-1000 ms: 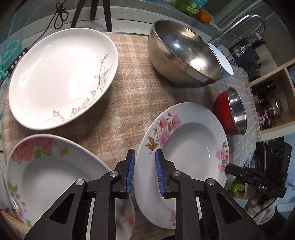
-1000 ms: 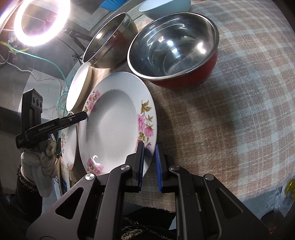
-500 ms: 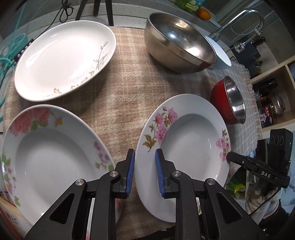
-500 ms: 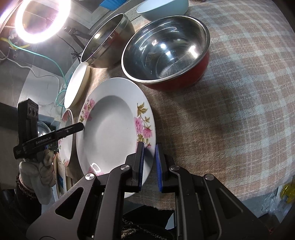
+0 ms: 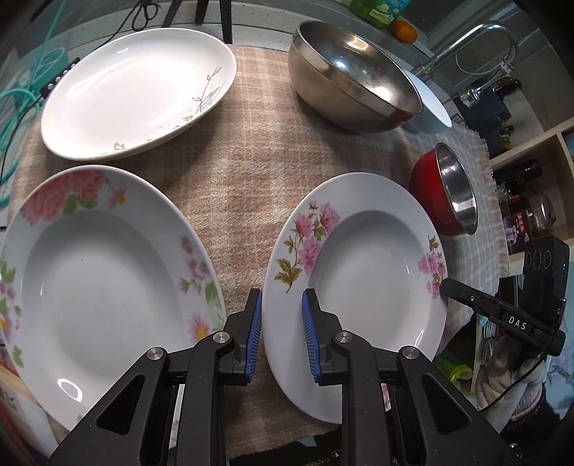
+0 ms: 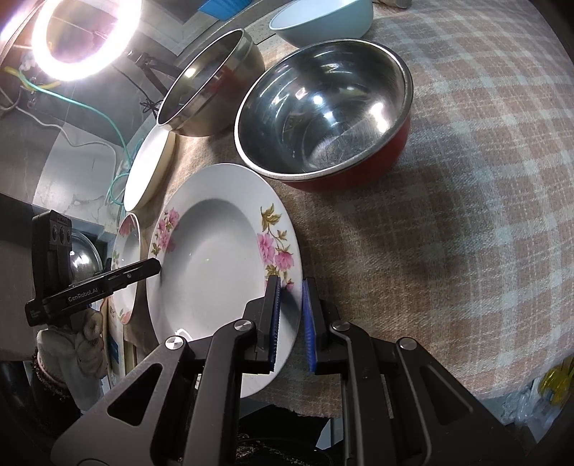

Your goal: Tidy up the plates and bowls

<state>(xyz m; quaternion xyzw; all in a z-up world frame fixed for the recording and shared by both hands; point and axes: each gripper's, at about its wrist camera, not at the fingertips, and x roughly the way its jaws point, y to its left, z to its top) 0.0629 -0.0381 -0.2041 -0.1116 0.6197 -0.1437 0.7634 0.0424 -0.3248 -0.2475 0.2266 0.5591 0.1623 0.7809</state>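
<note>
Pink-flowered plate, lying on the checked surface beside the red bowl, was gripped at opposite rims by both nearly closed tongs — left tongs, right tongs — left view shifted, suggesting repositioning for stacking.

Ring light blown out; glare on bowls; fisheye-bent, dark corners.

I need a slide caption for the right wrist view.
Right tool shut on the floral plate rim beside the red bowl.
</note>
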